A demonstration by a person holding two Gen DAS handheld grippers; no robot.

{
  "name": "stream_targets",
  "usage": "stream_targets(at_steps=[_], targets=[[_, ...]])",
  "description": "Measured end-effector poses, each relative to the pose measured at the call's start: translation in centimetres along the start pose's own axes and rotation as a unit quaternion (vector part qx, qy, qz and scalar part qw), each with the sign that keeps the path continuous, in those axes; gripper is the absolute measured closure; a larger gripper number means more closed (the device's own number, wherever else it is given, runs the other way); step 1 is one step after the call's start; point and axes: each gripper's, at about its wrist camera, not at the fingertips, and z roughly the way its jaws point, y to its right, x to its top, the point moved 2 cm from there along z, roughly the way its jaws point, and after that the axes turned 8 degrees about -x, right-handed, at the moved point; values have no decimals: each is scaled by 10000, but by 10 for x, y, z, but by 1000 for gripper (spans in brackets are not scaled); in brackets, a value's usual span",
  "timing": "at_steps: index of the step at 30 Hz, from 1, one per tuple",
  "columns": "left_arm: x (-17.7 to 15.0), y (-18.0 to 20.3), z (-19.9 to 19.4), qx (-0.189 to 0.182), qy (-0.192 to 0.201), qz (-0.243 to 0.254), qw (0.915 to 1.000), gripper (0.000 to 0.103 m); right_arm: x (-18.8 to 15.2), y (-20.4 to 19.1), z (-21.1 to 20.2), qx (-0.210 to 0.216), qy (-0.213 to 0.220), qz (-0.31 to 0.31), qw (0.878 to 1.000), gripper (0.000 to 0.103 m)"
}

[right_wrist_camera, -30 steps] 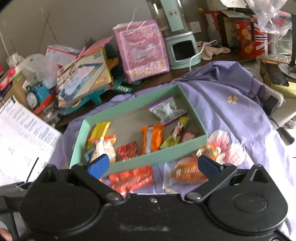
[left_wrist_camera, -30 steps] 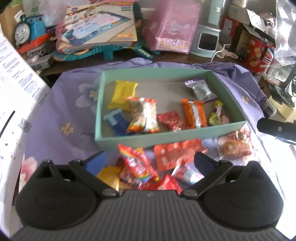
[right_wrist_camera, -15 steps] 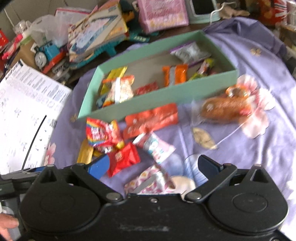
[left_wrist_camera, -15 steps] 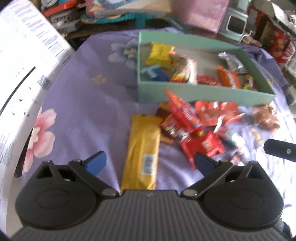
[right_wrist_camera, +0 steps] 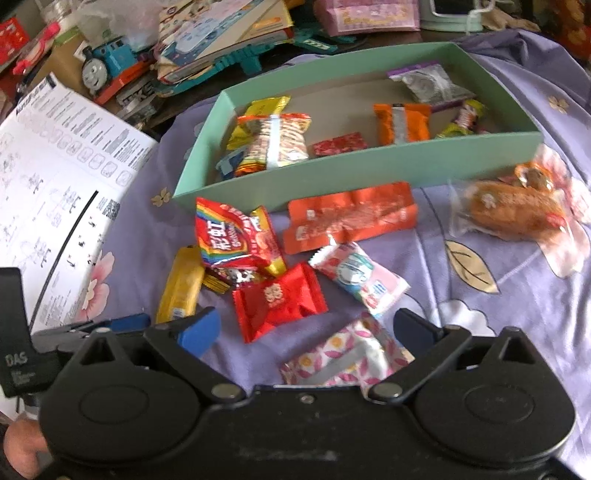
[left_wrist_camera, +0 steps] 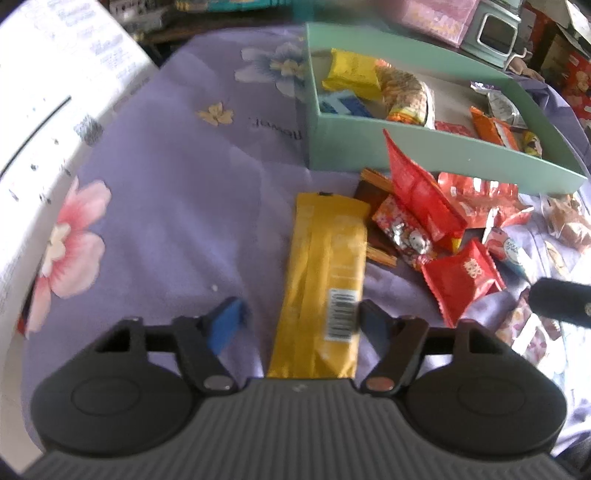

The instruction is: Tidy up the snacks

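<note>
A green box (left_wrist_camera: 373,147) (right_wrist_camera: 351,173) on the purple cloth holds several snacks. Loose snacks lie in front of it. A long yellow packet (left_wrist_camera: 325,273) (right_wrist_camera: 181,288) lies between the fingers of my left gripper (left_wrist_camera: 299,321), which is open around its near end. My right gripper (right_wrist_camera: 306,326) is open over a pink flowered packet (right_wrist_camera: 347,362). Close by lie a red packet (right_wrist_camera: 277,299) (left_wrist_camera: 461,280), a rainbow packet (right_wrist_camera: 232,236), a pink-white packet (right_wrist_camera: 358,277), an orange packet (right_wrist_camera: 351,218) and a wrapped bun (right_wrist_camera: 513,210).
A white printed sheet (right_wrist_camera: 48,192) (left_wrist_camera: 44,122) stands at the left. Toys, books and a pink bag (right_wrist_camera: 365,14) crowd the back edge behind the box. The right gripper's finger (left_wrist_camera: 561,301) shows at the right of the left wrist view.
Both grippers have pulled back from the box and dropped toward the loose snacks. The left one has narrowed its opening around the yellow packet. The right one now hovers over the flowered packet.
</note>
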Motion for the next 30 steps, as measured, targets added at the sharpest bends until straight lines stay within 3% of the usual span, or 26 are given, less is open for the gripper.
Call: stream_targets(at_steps=[1, 6, 22, 23, 25, 30], targets=[[0, -1, -1, 45, 27, 49, 10000, 59, 1, -4, 1, -19, 12, -69, 10000, 5], [0, -19, -5, -170, 85, -136, 9997, 59, 1, -25, 14, -128, 8, -460, 9989, 18], [-1, -36, -8, -456, 108, -325, 9984, 52, -6, -51, 56, -581, -54, -1046, 9928, 19], [0, -35, -8, -458, 105, -323, 9984, 51, -6, -52, 55, -620, -15, -1082, 9922, 24], [0, -34, -7, -448, 96, -315, 9985, 48, -6, -52, 52, -694, 90, -1155, 9908, 51], [3, -27, -3, -351, 70, -232, 9991, 43, -3, -46, 49, -616, 89, -1040, 9926, 68]])
